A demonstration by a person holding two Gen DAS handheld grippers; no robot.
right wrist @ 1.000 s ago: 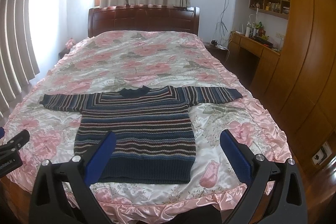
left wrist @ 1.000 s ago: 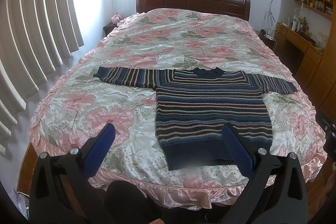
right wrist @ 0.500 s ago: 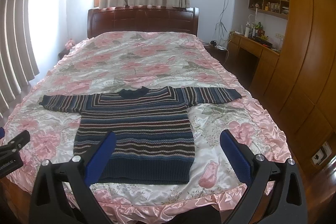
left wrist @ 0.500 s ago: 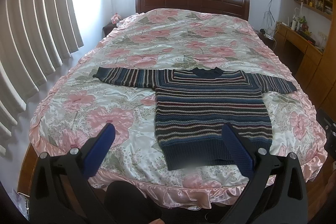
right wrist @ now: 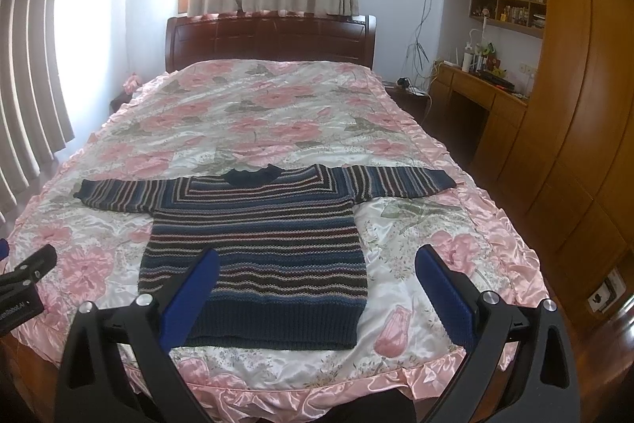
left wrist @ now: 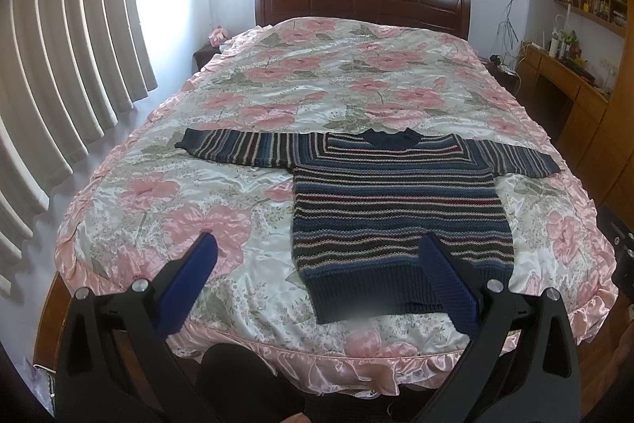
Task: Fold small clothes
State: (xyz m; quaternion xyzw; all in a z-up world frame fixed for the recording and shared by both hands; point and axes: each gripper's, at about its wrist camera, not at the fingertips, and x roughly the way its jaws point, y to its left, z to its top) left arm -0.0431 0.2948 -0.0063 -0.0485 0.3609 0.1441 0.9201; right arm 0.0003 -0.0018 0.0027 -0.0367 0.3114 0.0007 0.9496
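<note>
My left gripper was spread wide with nothing between its blue pads, and my right gripper was the same, both held above the foot edge of the bed and apart from the cloth. Against the views of one second and half a second before, almost nothing had moved: in the left view the sweater's hem sat only a shade nearer the fingers, in the right view I saw no shift I could trust. I judged that folding had not begun and that I was in a slow approach or a pause. The striped knit sweater lay flat on the floral satin bedspread, front up as far as I could tell, collar at 12 o'clock, hem at 6 o'clock, sleeves stretched out to 9 and 3 o'clock. From the left gripper the body lay toward 1 o'clock; from the right, toward 11 o'clock. Writing: in the right view, small white lettering showed on the black body of the left gripper at the 9 o'clock edge, too cropped and small to read surely. The book spines on the shelf were illegible.
</note>
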